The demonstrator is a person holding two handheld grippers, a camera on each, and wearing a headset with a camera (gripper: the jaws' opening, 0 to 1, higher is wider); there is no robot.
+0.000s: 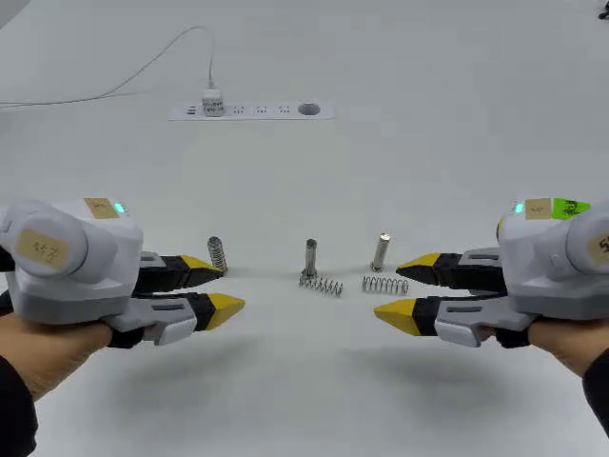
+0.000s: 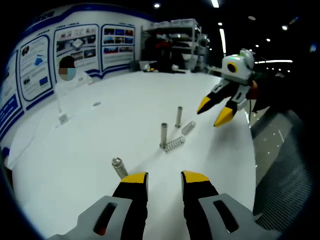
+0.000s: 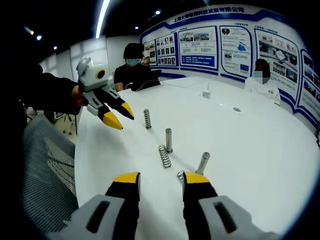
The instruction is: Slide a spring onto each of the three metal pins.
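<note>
1. Jaws on both grippers stood part open w/ nothing held. The left gripper (image 1: 231, 288) and right gripper (image 1: 388, 288) hovered low over the bench, tips facing each other across the work.
2. White table (image 1: 304, 400) carried everything. A power strip (image 1: 252, 111) w/ a plugged charger lay at the far side, well apart from the pins.
3. Three pins stood in a row btwn the grippers. The left pin (image 1: 214, 242) wore a fitted spring (image 1: 218, 258), just beside the left gripper's upper tip. The middle pin (image 1: 310, 255) and right pin (image 1: 382, 249) were bare, and the right one looked slightly tilted.
4. Two loose springs lay flat. The middle spring (image 1: 321, 284) lay at the foot of the middle pin. The right spring (image 1: 384, 284) lay just in front of the right pin, near the right gripper's tips.
5. Step, as I judged it: one of three done, 2nd pickup about to start, no grasp yet.
6. Next move prob. called for the right gripper to drop onto the right spring and pinch it near one end. It would then turn the spring upright and line its bore over a bare pin's top. The tilted pin might need steadying.
</note>
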